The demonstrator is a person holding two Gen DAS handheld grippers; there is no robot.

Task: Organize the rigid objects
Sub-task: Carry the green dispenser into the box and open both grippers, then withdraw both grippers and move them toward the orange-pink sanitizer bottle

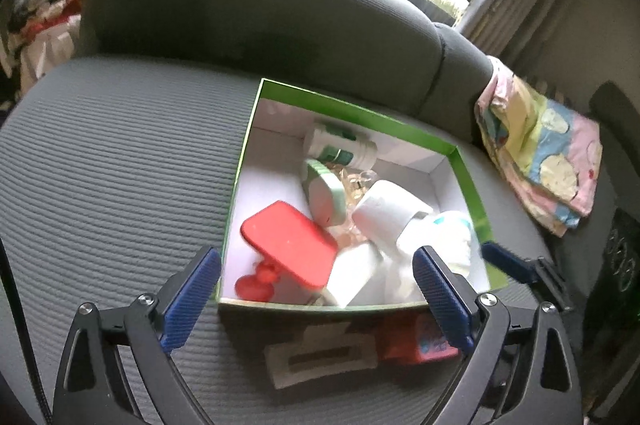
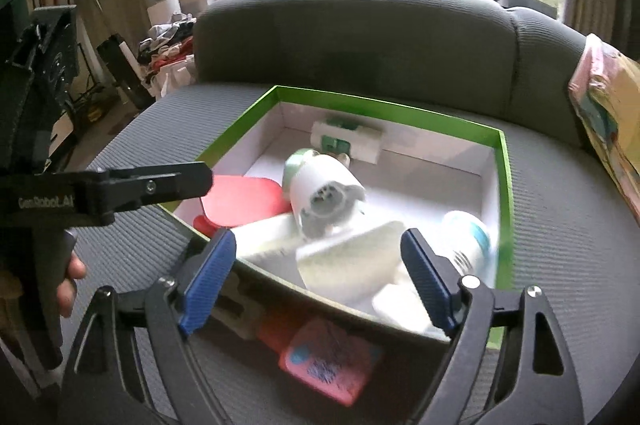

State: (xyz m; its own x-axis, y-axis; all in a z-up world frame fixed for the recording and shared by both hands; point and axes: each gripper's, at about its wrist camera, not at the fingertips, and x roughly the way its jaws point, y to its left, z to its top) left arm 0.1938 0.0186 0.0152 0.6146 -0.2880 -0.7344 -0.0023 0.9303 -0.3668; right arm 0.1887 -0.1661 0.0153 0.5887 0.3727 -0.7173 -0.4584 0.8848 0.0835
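A green-rimmed box [image 1: 464, 169] with white inside walls sits on a grey sofa seat [image 1: 112, 165]; it also shows in the right wrist view [image 2: 505, 177]. Inside lie a red flat case [image 1: 288, 245], a white and green bottle [image 1: 340, 145], a white charger block [image 1: 384, 213], a white and blue container [image 1: 448, 237] and other white pieces. In the right wrist view I see the red case [image 2: 240, 201], the bottle [image 2: 348, 139], a white cylinder [image 2: 320, 197] and the blue-banded container [image 2: 472, 237]. My left gripper [image 1: 316, 293] is open and empty at the box's near edge. My right gripper [image 2: 320, 277] is open and empty over the near right corner.
The sofa backrest [image 1: 260, 17] rises behind the box. A folded patterned cloth [image 1: 540, 149] lies at the right. The left gripper's body [image 2: 104, 189] reaches in from the left in the right wrist view. Clutter [image 2: 168, 41] and windows stand behind the sofa.
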